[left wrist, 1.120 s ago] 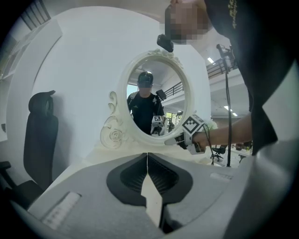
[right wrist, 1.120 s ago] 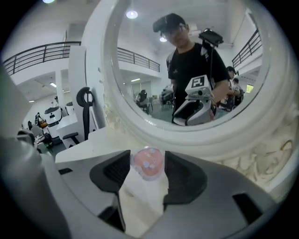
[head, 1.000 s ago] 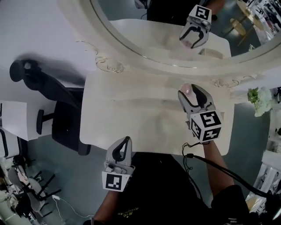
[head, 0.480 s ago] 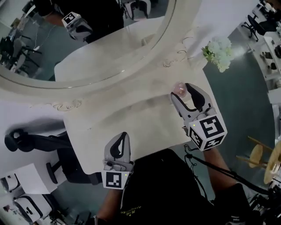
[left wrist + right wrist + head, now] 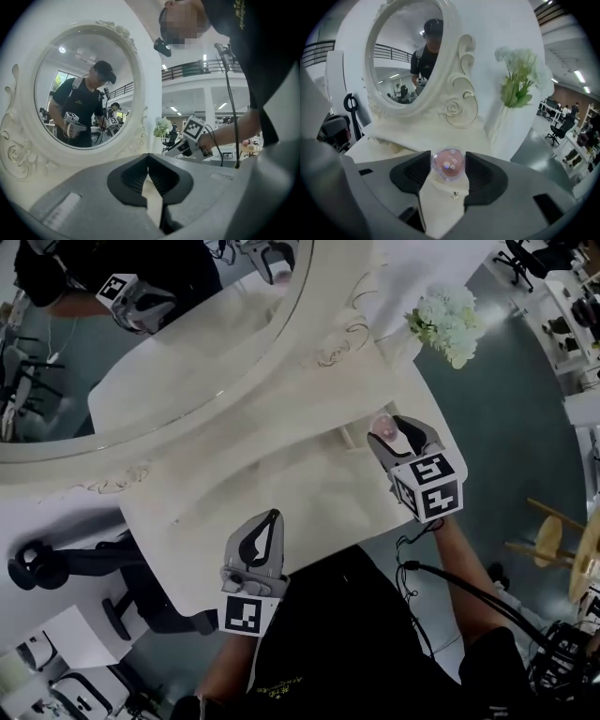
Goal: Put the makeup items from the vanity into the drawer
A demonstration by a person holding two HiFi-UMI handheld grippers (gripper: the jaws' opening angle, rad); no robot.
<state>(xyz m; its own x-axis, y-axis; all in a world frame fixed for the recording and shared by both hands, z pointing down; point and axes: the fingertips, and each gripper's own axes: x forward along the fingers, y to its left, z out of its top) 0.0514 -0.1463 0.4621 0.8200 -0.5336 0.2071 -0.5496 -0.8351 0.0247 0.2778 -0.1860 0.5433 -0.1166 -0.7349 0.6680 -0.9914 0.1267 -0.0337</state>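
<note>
A small round pink makeup jar (image 5: 448, 164) sits between the pads of my right gripper (image 5: 448, 167), which is shut on it. In the head view this jar (image 5: 382, 427) and the right gripper (image 5: 387, 433) hang over the right end of the white vanity top (image 5: 281, 484). A little metal knob (image 5: 453, 194) shows on the white surface below the jaws. My left gripper (image 5: 270, 519) is near the vanity's front edge, its tips (image 5: 148, 157) meeting with nothing between them. No drawer is clearly visible.
A large oval mirror (image 5: 187, 343) in an ornate white frame stands at the back of the vanity. White flowers (image 5: 445, 320) in a vase stand at its right end. A black office chair (image 5: 66, 563) sits to the left.
The head view has swung round, so the vanity appears more tilted. The right gripper still holds the pink jar over the right end of the top. The left gripper has stayed put.
</note>
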